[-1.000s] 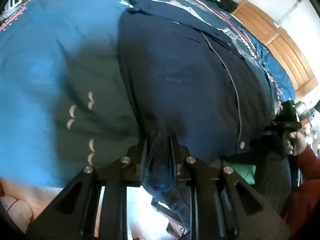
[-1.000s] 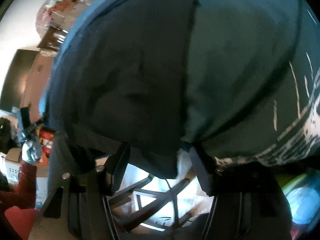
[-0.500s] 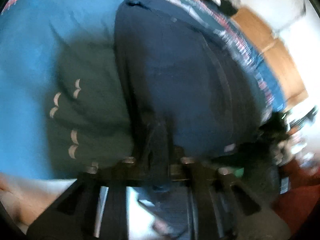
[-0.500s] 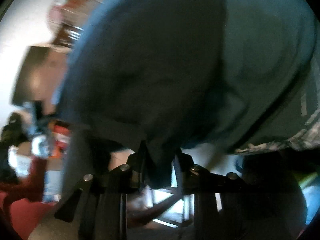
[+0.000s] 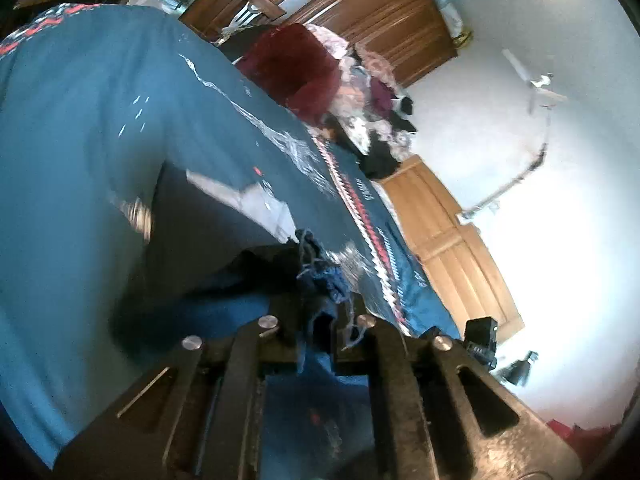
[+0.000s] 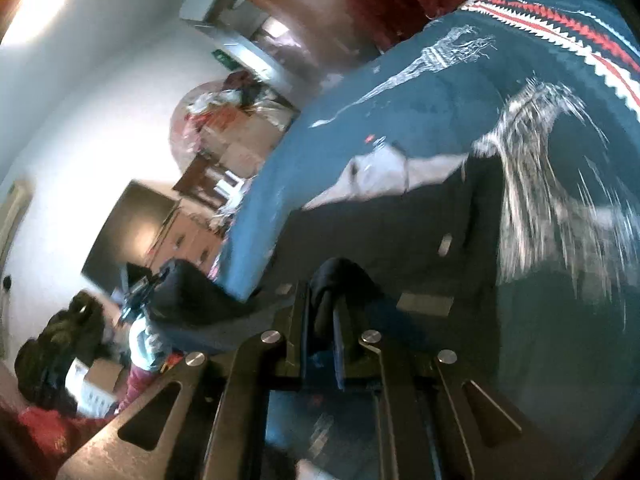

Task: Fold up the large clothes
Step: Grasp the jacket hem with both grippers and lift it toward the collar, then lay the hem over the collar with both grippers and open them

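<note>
- Left gripper (image 5: 316,320): jaws drawn close together, clamped on a frayed blue edge of the dark garment (image 5: 208,248); loose threads hang across the right finger.
- Right gripper (image 6: 334,320): jaws close together, pinching a dark bunched fold of the same garment (image 6: 400,248), which rises above the fingertips as a rounded hump.
- Dark garment: spread over the blue bedspread (image 5: 80,128), with its near edge lifted by both grippers. A pale grey inner part (image 6: 384,172) shows at its far end, lying on the bedspread. Motion blur softens the cloth in both views, so its exact outline cannot be told.
- Blue bedspread: printed with white tower drawings (image 6: 432,56) and a red-and-white zigzag band (image 6: 560,36) along one side.
- Dark red cushion (image 5: 296,64): rests at the far end of the bedspread, beside a heap of mixed clothes (image 5: 372,92).
- Wooden wardrobe (image 5: 360,0): stands behind the cushion, against the white wall; a lighter wooden door (image 5: 452,240) lies further along the same wall.
- Left hand (image 6: 142,344), in the right wrist view: light-gloved with a red sleeve, seen at the far left beside the bedspread's edge, holding the other tool.
- Dark screen (image 6: 124,232): hangs on the white wall behind that hand.
</note>
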